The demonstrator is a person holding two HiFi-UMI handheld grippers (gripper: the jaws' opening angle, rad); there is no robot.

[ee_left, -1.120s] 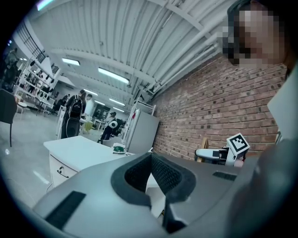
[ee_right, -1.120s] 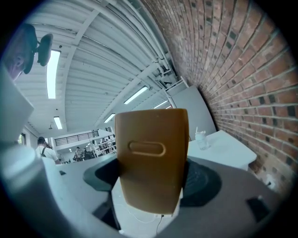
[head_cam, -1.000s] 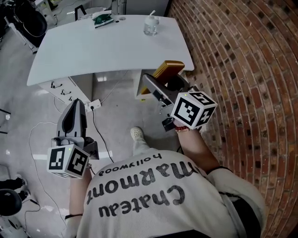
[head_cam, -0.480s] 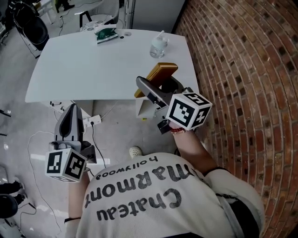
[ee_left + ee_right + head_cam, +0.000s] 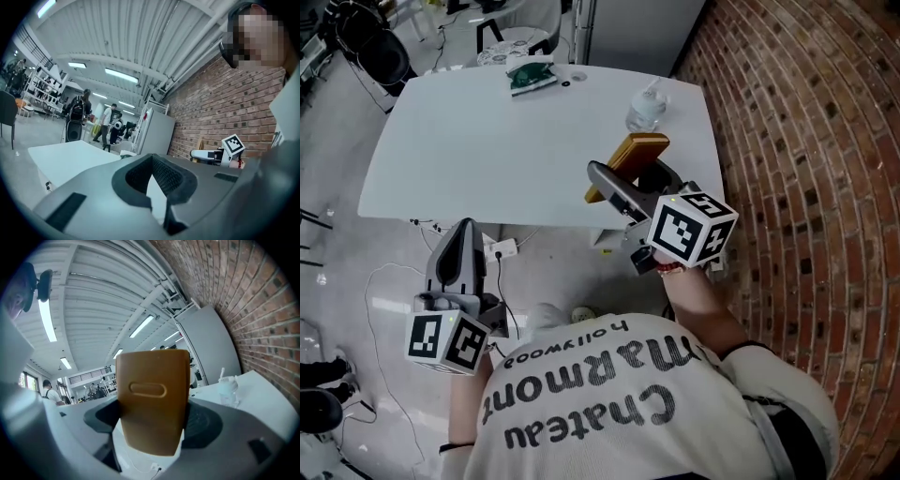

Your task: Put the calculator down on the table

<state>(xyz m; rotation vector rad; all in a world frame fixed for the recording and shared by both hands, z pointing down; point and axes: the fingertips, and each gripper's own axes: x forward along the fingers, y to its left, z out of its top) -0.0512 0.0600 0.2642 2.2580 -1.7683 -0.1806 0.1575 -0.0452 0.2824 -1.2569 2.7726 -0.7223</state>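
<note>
A tan calculator [image 5: 630,157] stands tilted between the jaws of my right gripper [image 5: 624,176], which is shut on it. It hangs above the near right edge of the white table [image 5: 487,141]. In the right gripper view the calculator's plain tan back [image 5: 152,404] fills the middle, upright between the jaws. My left gripper [image 5: 461,234] is lower, off the table's near edge over the floor, with its jaws together and nothing in them. The left gripper view shows its dark pads [image 5: 161,176] meeting.
A clear plastic bottle [image 5: 645,111] stands near the table's far right. A green item [image 5: 531,77] lies at its far edge. A brick wall [image 5: 806,141] runs close on the right. A power strip [image 5: 499,249] and cables lie under the table.
The table has come nearer in view. My right gripper has carried the calculator from beside the table's corner to over its near right edge. The left gripper stays low.
</note>
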